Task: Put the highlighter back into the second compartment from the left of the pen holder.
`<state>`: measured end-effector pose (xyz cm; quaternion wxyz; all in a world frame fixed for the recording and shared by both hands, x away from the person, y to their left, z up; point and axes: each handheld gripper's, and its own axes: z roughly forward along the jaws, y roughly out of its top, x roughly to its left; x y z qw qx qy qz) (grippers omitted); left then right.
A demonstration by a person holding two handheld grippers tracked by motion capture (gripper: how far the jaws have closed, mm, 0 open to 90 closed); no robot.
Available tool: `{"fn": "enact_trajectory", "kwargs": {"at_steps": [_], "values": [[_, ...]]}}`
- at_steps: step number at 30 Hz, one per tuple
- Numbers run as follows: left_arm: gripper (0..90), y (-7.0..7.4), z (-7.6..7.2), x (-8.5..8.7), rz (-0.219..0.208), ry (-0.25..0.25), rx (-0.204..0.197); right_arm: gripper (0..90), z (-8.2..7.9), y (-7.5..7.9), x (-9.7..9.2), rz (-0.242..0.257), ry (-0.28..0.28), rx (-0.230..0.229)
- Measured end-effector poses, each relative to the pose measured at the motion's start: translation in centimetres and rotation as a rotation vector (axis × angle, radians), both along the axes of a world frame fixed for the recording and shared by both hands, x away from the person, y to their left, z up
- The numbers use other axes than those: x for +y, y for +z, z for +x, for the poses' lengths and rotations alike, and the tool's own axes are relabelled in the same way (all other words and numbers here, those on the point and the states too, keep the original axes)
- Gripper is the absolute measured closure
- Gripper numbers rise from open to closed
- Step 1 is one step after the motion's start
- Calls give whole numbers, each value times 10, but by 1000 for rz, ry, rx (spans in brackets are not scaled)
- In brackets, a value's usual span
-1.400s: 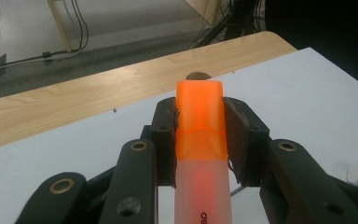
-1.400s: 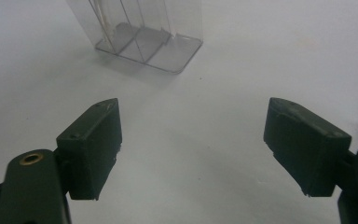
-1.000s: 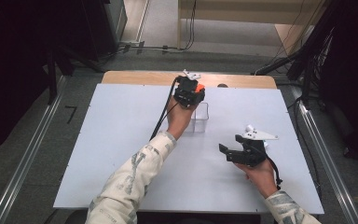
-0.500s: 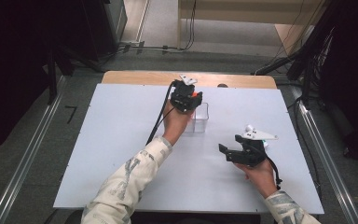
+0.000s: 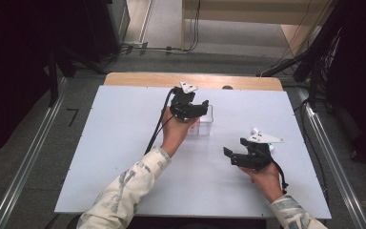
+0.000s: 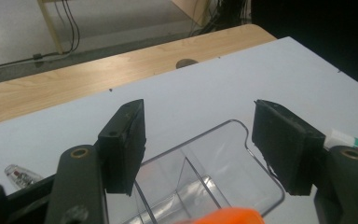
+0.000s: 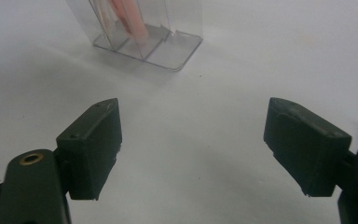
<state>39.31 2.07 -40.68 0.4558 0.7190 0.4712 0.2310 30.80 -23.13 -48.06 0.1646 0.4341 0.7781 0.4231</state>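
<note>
My left gripper (image 5: pixel 200 109) hovers over a clear divided container (image 5: pixel 206 125) near the back middle of the white mat (image 5: pixel 114 143). Its jaws have just been opening and stand wide in the left gripper view (image 6: pixel 198 126), above the container (image 6: pixel 214 182), with nothing pressed between them. An orange pen-like thing (image 6: pixel 219 217) pokes up from the container just below the jaws. In the right gripper view it stands tilted (image 7: pixel 128 18) inside one compartment of the container (image 7: pixel 168 42). My right gripper (image 5: pixel 233 152) rests open at the front right, its jaws (image 7: pixel 193 135) empty over bare mat.
A small clear cap-like piece (image 6: pixel 21 175) lies on the mat beside the container. A white and green item (image 6: pixel 349 140) lies on its other side. The wooden table edge (image 5: pixel 147 78) runs behind the mat. Metal rails (image 5: pixel 28 162) flank the table.
The left gripper has shifted slightly and its jaws have opened. The orange thing it held at its tip now stands in the container. The right gripper has not moved.
</note>
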Motion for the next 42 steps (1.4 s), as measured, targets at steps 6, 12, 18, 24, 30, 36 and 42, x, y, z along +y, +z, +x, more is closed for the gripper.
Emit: {"fn": "enact_trajectory", "kwargs": {"at_steps": [6,12,18,24,30,36,42], "values": [[319,3,-17,7,-18,-18,-26,180,0,0,0,-1,0,-2],[314,-3,-40,21,-45,-19,-42,179,0,1,-1,-1,-4,-3],[295,-17,-62,37,-24,-17,-35,178,-1,1,0,-3,-2,-8],[280,-27,-75,49,-16,-15,-15,178,-2,1,-1,-1,-8,-8],[264,-36,-92,67,-16,7,4,176,-3,3,-3,0,-12,-17],[260,-44,-101,84,-27,31,17,175,-3,3,-4,-8,-10,-27],[260,-52,-107,99,-35,58,47,175,-4,2,-4,-9,-8,-22]]}}
